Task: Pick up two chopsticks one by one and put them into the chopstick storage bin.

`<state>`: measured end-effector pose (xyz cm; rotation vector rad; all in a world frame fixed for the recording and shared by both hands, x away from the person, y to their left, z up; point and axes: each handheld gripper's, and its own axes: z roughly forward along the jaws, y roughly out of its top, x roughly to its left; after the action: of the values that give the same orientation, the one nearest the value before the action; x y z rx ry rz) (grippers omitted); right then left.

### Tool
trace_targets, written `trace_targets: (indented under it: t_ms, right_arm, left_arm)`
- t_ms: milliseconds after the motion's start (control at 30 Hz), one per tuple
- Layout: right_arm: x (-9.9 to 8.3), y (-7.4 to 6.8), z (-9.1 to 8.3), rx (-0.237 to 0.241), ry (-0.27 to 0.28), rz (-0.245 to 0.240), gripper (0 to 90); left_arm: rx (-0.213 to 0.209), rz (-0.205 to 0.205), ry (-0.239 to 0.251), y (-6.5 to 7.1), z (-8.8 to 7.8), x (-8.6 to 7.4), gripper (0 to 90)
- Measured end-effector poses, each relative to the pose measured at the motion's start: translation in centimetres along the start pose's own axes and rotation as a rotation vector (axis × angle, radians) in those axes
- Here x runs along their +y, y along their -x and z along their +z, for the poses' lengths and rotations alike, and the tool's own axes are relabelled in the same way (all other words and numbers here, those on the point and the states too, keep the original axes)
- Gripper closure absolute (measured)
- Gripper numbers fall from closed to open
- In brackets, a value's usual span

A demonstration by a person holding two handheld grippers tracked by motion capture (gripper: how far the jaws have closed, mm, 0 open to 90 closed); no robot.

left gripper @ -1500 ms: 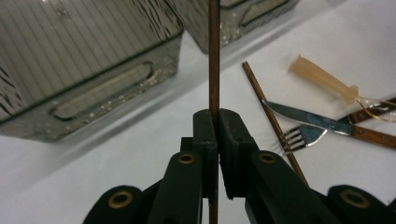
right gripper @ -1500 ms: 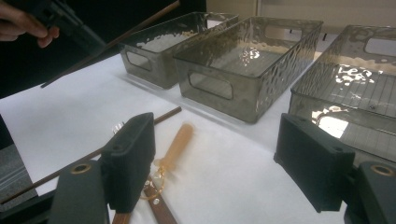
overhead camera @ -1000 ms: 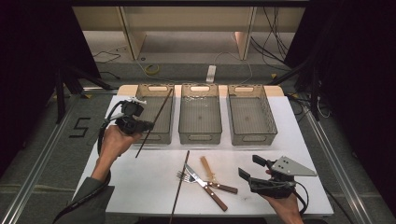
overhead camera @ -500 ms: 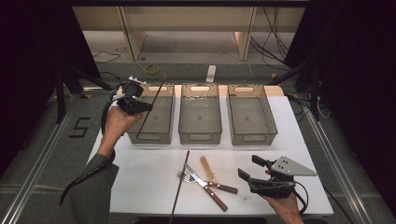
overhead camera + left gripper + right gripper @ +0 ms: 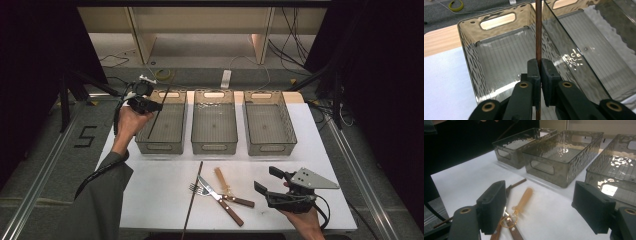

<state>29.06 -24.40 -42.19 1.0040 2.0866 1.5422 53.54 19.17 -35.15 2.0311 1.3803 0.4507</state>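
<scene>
Left gripper view, left gripper point(image 5: 538, 72) jaws clamped on chopstick point(image 5: 538, 32), right gripper point(image 5: 539, 207) jaws wide, empty

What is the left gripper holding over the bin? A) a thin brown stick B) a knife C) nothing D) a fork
A: in the left gripper view, the left gripper has its jaws pinched shut on a thin brown chopstick above the leftmost clear bin, while the fork and the knife lie on the white table.
</scene>
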Motion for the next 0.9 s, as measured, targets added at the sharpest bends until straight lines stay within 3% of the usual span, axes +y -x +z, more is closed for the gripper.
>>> trace_targets:
  t_ms: [267,533,700,800,900]
  right_arm:
    - [0.0,0.0,0.0,0.003,0.004,0.0,24.0]
    - [0.1,-0.1,0.1,0.006,0.001,-0.003,23.6]
    - [0.1,-0.1,0.1,0.007,-0.001,-0.004,23.7]
    - [0.0,-0.2,0.1,0.007,-0.002,-0.006,23.8]
    - [0.1,-0.1,0.1,0.004,0.001,-0.004,23.9]
  left_arm:
    - [0.008,-0.025,0.031,-1.0,0.8,-0.5,85.2]
    - [0.029,-0.008,0.031,-1.1,1.3,-0.8,85.0]
    - [0.043,-0.024,0.025,-1.5,2.1,-1.5,84.9]
    - [0.031,-0.039,0.012,-1.6,2.3,-1.8,84.6]
    - [0.039,-0.04,-0.039,-1.4,2.7,-2.1,83.8]
